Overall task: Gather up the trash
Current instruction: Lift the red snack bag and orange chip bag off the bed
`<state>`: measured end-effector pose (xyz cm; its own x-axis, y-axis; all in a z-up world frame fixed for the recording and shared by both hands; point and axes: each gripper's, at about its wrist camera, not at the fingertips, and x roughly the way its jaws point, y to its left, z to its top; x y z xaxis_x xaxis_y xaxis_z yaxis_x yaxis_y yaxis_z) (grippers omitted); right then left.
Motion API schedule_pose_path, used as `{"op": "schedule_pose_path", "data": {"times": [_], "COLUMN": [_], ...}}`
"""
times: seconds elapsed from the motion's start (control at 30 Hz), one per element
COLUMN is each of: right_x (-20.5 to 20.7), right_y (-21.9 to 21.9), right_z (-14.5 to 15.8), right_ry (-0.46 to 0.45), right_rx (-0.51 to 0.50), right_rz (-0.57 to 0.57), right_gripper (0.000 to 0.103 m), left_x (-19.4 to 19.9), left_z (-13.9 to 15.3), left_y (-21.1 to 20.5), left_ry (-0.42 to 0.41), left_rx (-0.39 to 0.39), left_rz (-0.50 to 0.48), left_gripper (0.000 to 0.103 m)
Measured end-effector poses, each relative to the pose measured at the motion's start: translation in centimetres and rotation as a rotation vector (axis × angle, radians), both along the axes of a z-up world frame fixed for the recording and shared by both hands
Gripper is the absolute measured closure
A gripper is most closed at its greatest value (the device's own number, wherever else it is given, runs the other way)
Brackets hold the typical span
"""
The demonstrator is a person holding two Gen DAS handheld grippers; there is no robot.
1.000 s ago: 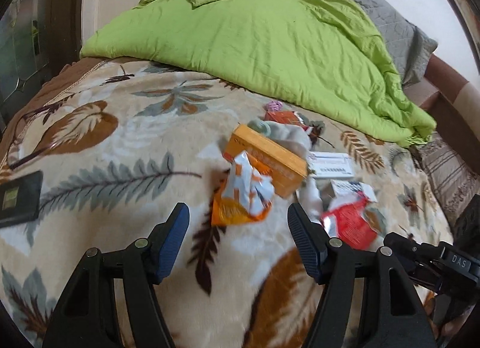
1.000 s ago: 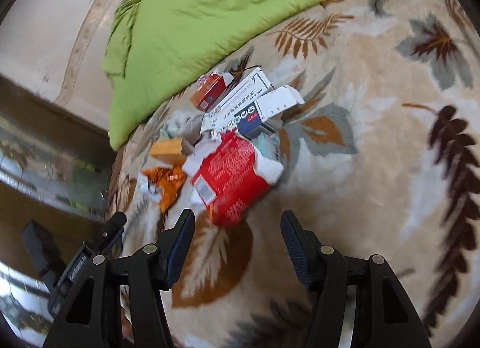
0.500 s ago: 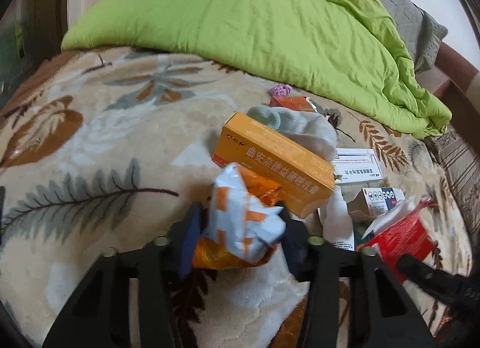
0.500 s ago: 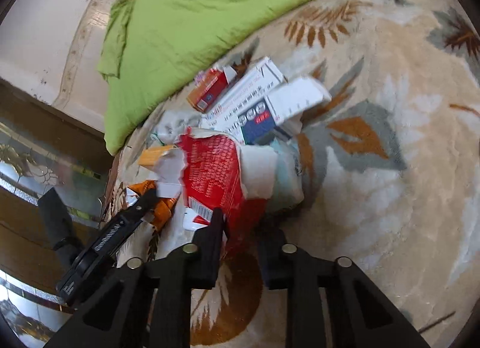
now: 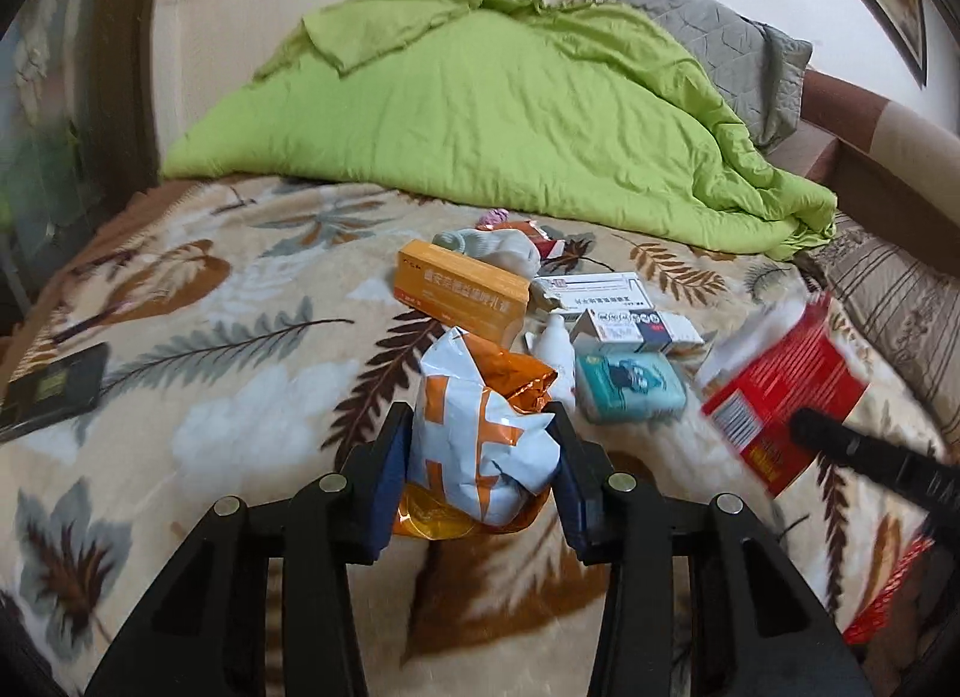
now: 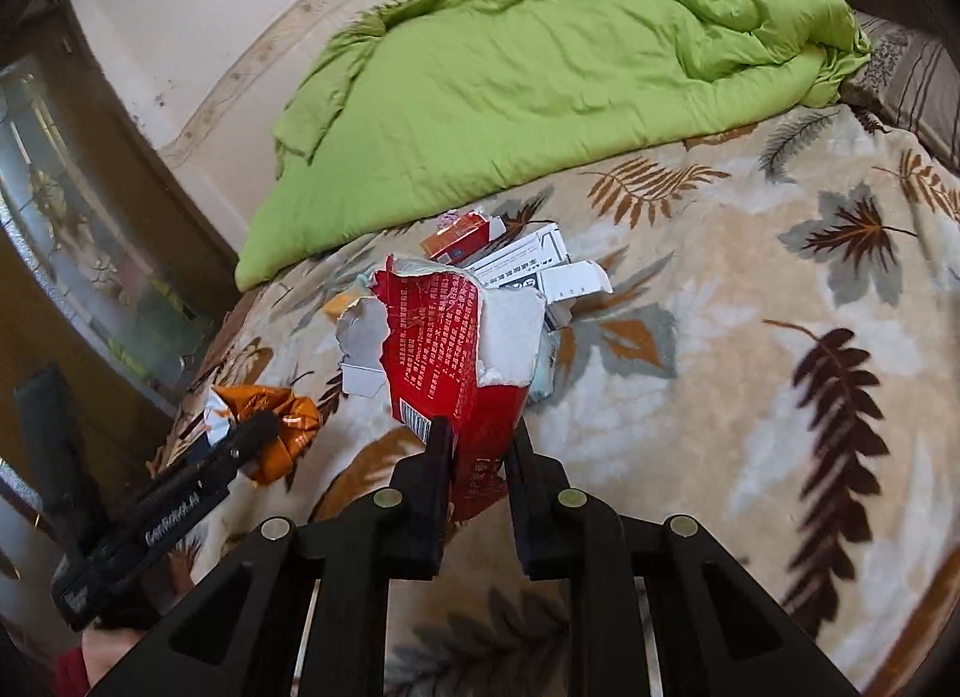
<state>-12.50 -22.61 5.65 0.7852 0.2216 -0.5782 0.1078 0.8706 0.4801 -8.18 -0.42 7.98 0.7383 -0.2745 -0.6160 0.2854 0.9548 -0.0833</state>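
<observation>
My left gripper (image 5: 477,427) is shut on a crumpled white-and-orange snack wrapper (image 5: 480,427), held just above the leaf-patterned blanket (image 5: 240,397). My right gripper (image 6: 477,433) is shut on a torn red carton (image 6: 447,337), lifted off the bed; the same red carton (image 5: 786,391) shows blurred at the right of the left wrist view. The wrapper (image 6: 270,415) and the left gripper appear at the lower left of the right wrist view. More trash lies in a pile: an orange box (image 5: 459,292), white medicine boxes (image 5: 636,325), a teal packet (image 5: 630,385), a small white bottle (image 5: 555,337).
A green quilt (image 5: 510,108) covers the far half of the bed, with a grey pillow (image 5: 720,42) behind it. A dark flat object (image 5: 51,385) lies on the blanket at the left. A striped pillow (image 5: 900,301) sits at the right. White socks (image 5: 504,247) lie behind the orange box.
Both grippers closed on their items: the left on the snack wrapper, the right on the red carton. Both then pulled back from the pile, and the carton rose off the blanket.
</observation>
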Motion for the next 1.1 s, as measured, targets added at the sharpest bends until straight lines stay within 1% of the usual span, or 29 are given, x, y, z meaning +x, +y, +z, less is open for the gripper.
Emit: {"op": "schedule_pose_path", "data": {"times": [0.1,0.2,0.43,0.83,0.97,1.1], "right_x": [-1.0,-1.2,-0.9,-0.4,-0.3,-0.3], "right_y": [-0.5,-1.1,-1.2,-1.1,-1.1,-1.1], "right_z": [0.3,0.1,0.0,-0.3,-0.4,-0.4], "right_ry": [-0.016,-0.004,0.009,0.024,0.026,0.025], "right_rx": [0.009,0.016,0.015,0.007,0.007,0.007], "right_rz": [-0.017,-0.035,-0.037,-0.033,-0.036,-0.036], "right_gripper": [0.084,0.084,0.084,0.084,0.084,0.084], "left_x": [-1.0,-1.2,-0.7,-0.3,-0.3,-0.3], "left_z": [-0.6,-0.6,-1.2,-1.5,-1.5,-1.3], "left_y": [-0.8,-1.2,-1.1,-1.5,-1.5,-1.3], "left_ry": [-0.015,-0.043,-0.031,-0.043,-0.042,-0.044], "left_rx": [0.035,0.065,0.081,0.099,0.097,0.074], "left_rz": [0.001,0.004,0.022,0.015,0.016,0.011], "left_gripper": [0.061,0.061,0.061,0.060,0.060,0.060]}}
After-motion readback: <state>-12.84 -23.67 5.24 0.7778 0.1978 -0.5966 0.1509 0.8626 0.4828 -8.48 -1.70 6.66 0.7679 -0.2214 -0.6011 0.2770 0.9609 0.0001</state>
